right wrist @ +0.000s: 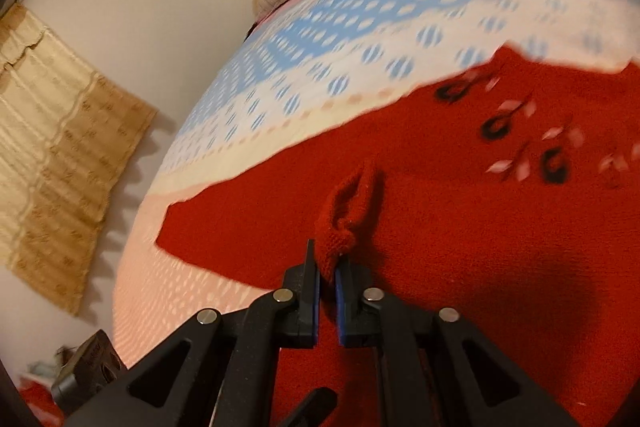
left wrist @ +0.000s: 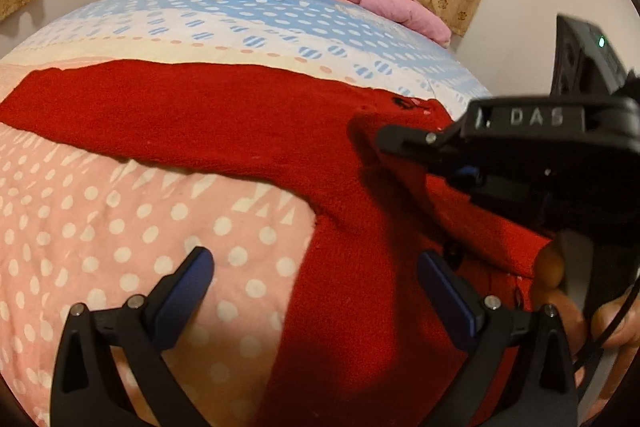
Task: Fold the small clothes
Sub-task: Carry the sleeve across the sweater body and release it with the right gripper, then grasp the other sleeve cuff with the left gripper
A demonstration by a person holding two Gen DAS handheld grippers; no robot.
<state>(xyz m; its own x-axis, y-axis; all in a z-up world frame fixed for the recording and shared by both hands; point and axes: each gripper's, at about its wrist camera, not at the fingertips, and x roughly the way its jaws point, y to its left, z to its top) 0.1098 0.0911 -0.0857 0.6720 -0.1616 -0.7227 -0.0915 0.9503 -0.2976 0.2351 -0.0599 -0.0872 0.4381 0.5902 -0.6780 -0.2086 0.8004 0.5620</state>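
R tongs (right wrist: 327, 275) pinch red sweater (right wrist: 440, 227) cuff; L tongs (left wrist: 316, 279) spread. Lay sleeve flat across body, mid-bed (left wrist: 120, 227), w/o bunching.

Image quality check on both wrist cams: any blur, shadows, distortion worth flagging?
Left wrist: mostly sharp, strong fisheye bulge on the bed, warm dim light, the right gripper throws a dark shadow on the red sweater. Right wrist: motion blur smears the bedspread dots and the sweater's embroidery; the right gripper and pinched cuff stay sharp.
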